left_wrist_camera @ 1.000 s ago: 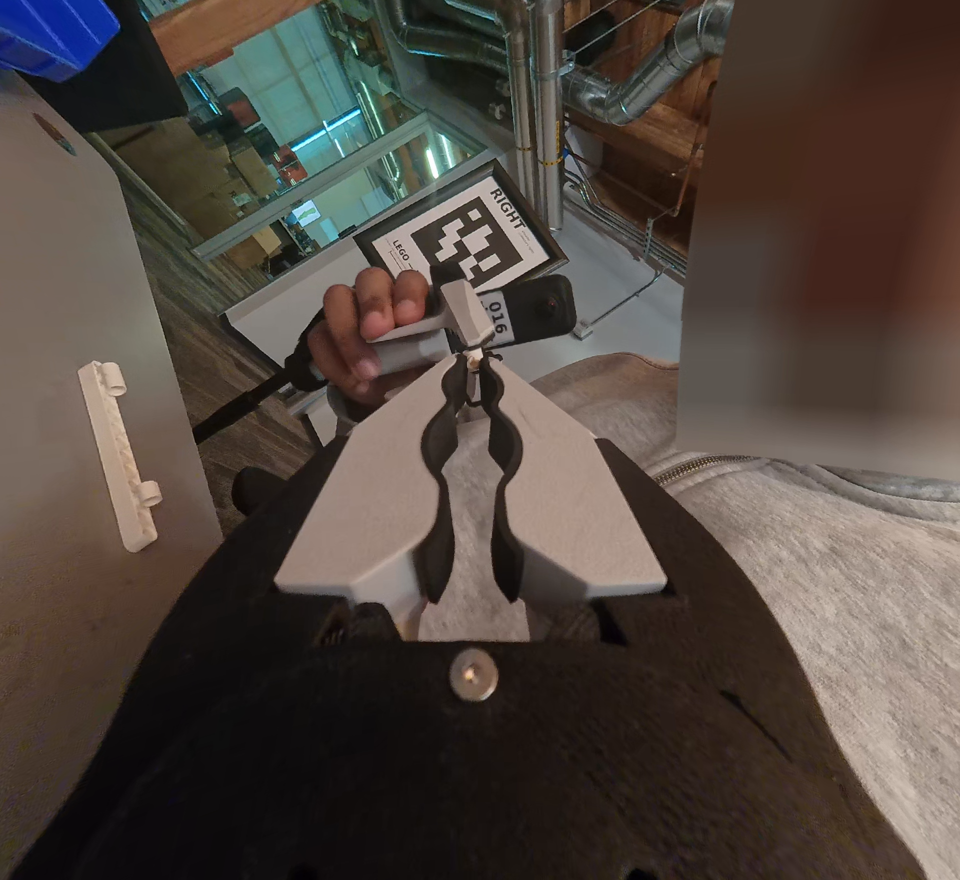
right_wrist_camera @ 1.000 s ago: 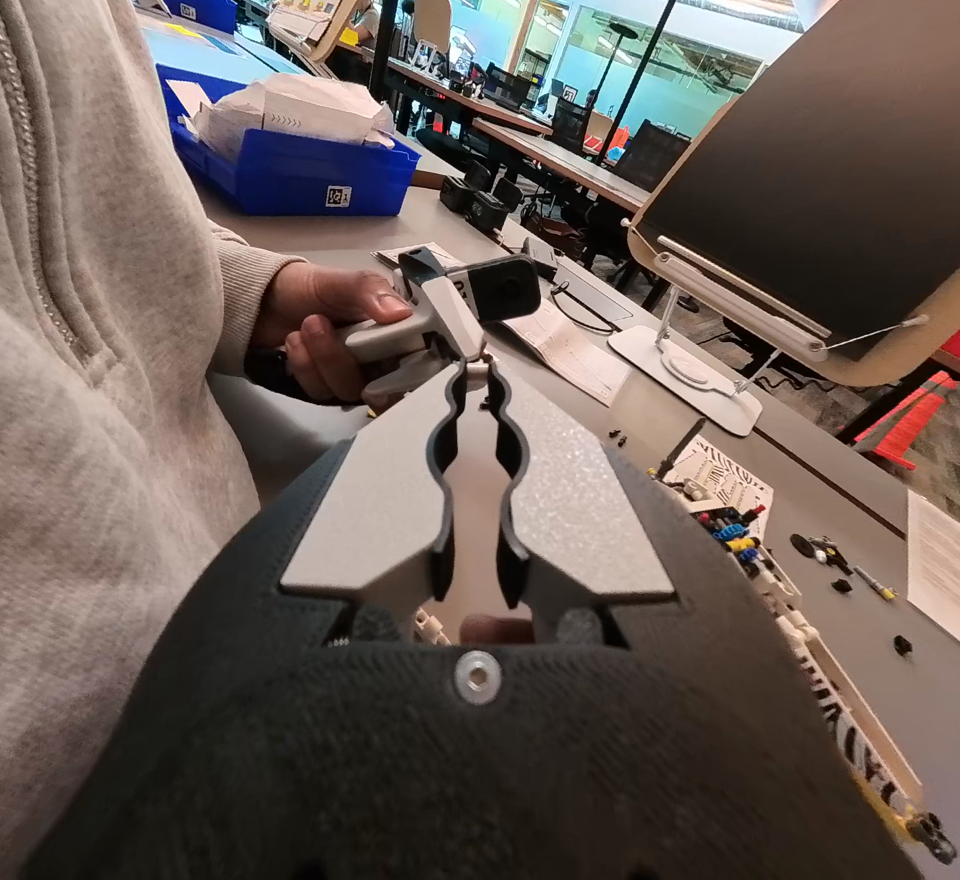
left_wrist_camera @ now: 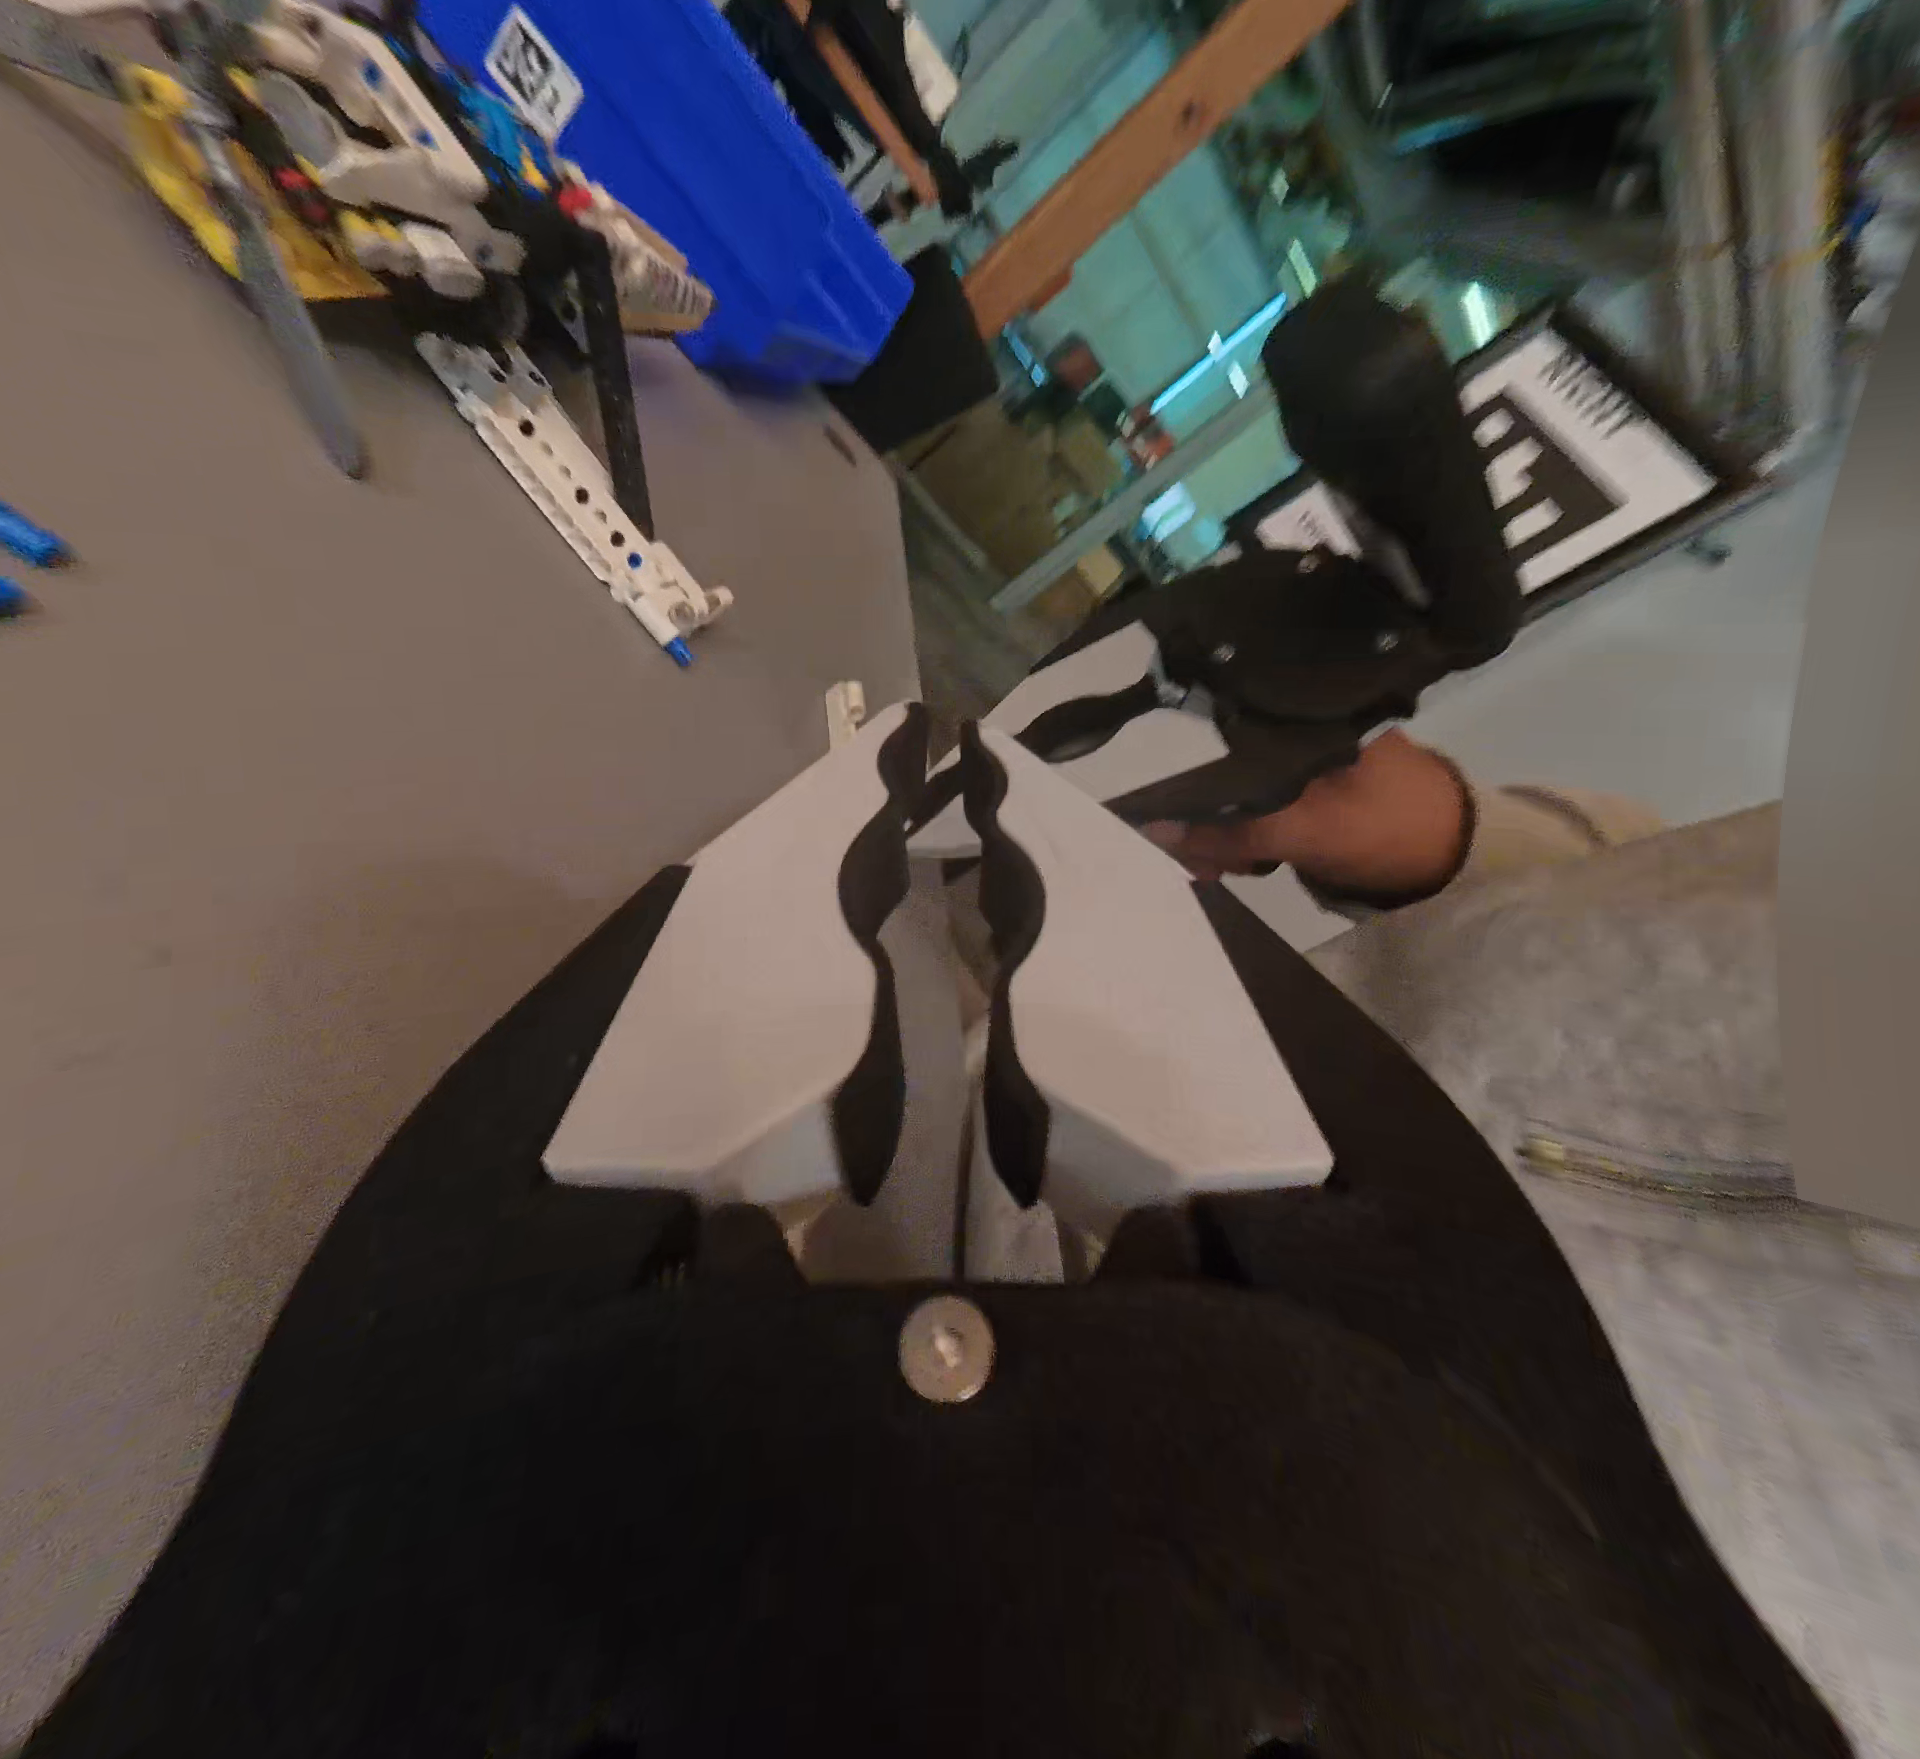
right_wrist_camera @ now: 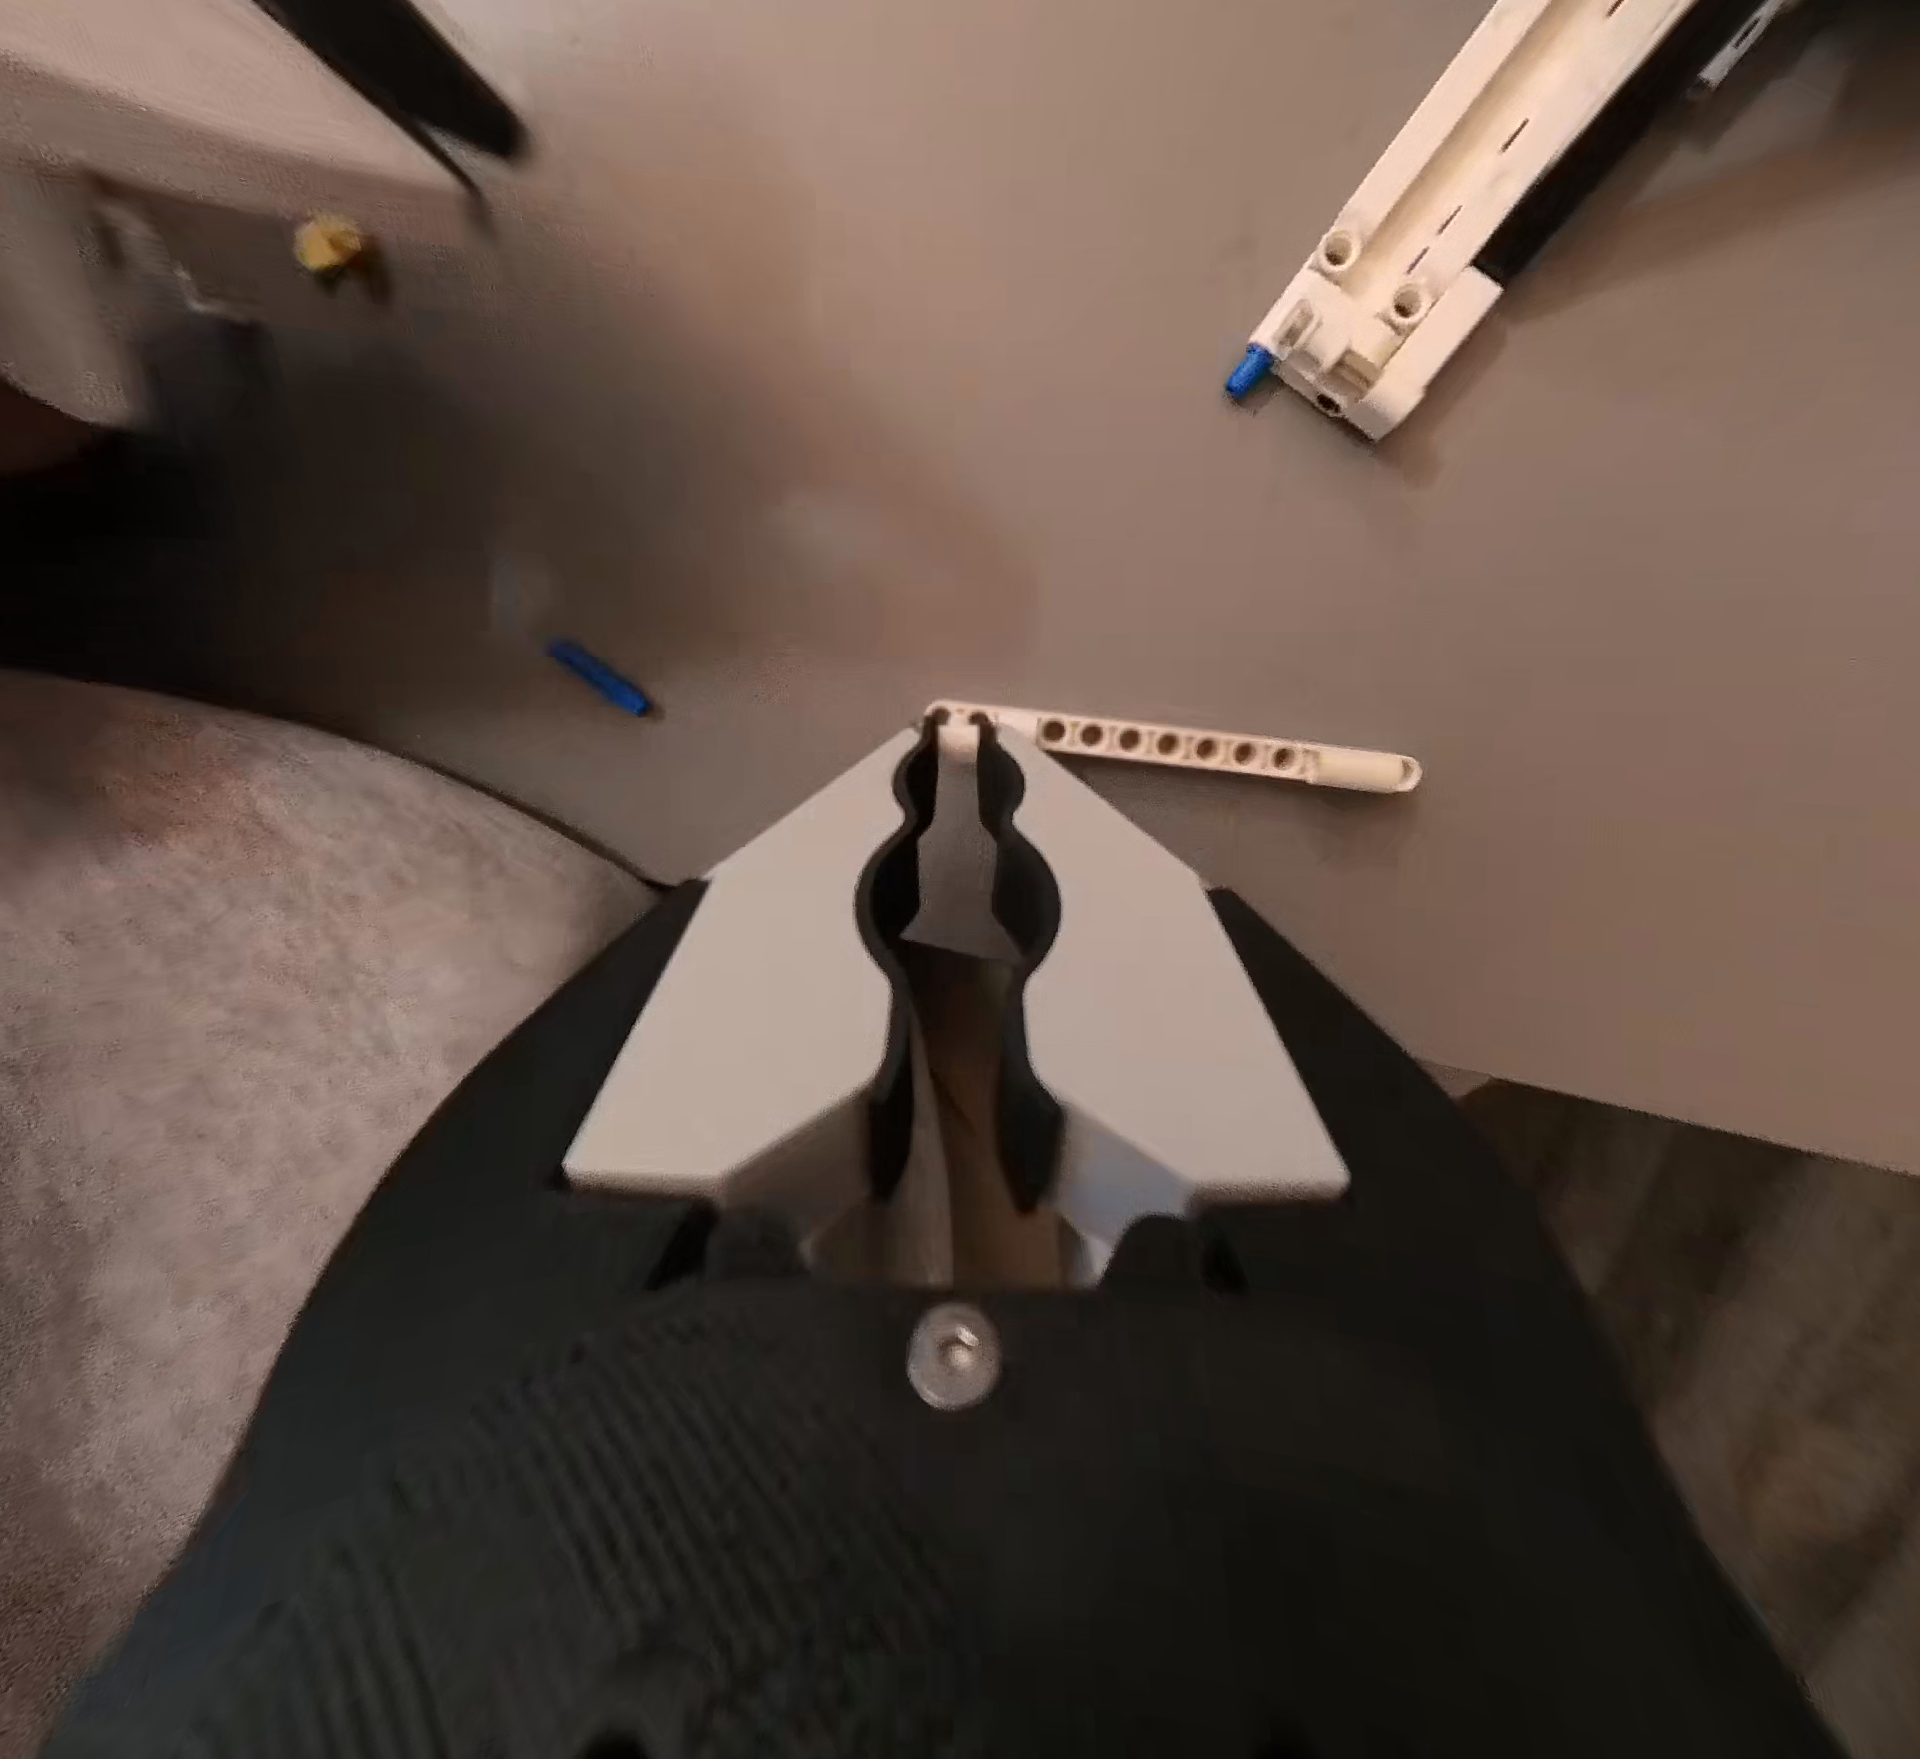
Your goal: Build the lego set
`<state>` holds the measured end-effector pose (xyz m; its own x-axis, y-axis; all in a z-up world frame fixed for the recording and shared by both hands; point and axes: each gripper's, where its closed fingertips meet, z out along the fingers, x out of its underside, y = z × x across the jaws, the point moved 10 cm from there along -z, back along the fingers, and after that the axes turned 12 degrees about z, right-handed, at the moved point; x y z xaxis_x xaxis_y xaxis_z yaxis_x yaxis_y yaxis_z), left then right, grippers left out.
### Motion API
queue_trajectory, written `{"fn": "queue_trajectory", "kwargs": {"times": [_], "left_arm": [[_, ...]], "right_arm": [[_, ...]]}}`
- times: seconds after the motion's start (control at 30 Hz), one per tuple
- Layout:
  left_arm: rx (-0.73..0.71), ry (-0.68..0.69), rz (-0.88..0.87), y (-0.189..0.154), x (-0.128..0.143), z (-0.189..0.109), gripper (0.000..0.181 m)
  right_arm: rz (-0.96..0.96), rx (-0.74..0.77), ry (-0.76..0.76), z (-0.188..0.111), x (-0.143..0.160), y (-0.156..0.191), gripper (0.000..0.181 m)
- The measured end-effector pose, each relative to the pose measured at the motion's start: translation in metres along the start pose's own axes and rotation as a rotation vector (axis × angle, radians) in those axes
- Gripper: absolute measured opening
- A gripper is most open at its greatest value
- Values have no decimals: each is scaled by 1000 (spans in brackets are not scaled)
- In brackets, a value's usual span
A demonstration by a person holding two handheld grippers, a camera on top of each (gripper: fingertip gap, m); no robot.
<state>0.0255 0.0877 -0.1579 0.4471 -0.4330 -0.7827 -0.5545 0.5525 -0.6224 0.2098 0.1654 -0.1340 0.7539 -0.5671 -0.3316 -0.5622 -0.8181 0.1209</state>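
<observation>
My left gripper (left_wrist_camera: 940, 743) hovers over the grey table's (left_wrist_camera: 312, 826) near edge, jaws almost shut, with nothing seen between them. My right gripper (right_wrist_camera: 958, 733) points down at the table with only a narrow gap. Its tips sit over the left end of a long white holed beam (right_wrist_camera: 1174, 753) that lies flat near the edge. The beam's end also shows past my left finger (left_wrist_camera: 844, 710). The right gripper's fingers (left_wrist_camera: 1091, 722) reach in just behind my left tips. A partly built white, yellow and black model (left_wrist_camera: 364, 151) with a long white frame (left_wrist_camera: 561, 483) lies farther back.
A blue bin (left_wrist_camera: 644, 99) stands behind the model. The white frame's end (right_wrist_camera: 1351, 338) carries a blue pin. A loose blue pin (right_wrist_camera: 597, 675) and a small yellow piece (right_wrist_camera: 330, 246) lie on the table. A person's hand (left_wrist_camera: 1340, 816) and grey sweater (right_wrist_camera: 260, 982) are close. About 12 centimetres separates my left fingertips from the small yellow piece (right_wrist_camera: 330, 246).
Both grippers have swung from meeting tip to tip in the air down toward the table. The small light piece between their tips is no longer seen.
</observation>
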Motion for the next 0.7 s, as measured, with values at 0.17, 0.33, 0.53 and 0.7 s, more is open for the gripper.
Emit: {"fn": "queue_trajectory", "kwargs": {"times": [0.17,0.33,0.53,0.7], "left_arm": [[27,-135,-109,10,-5,-29,1],[71,-151,-165,13,-3,-31,0],[70,-146,-183,15,-1,-30,0],[70,-138,-187,15,0,-29,0]], "right_arm": [[13,92,71,6,-7,6,6],[17,117,115,7,-11,7,6],[-9,118,160,7,-15,6,6],[-14,118,172,7,-17,4,6]]}}
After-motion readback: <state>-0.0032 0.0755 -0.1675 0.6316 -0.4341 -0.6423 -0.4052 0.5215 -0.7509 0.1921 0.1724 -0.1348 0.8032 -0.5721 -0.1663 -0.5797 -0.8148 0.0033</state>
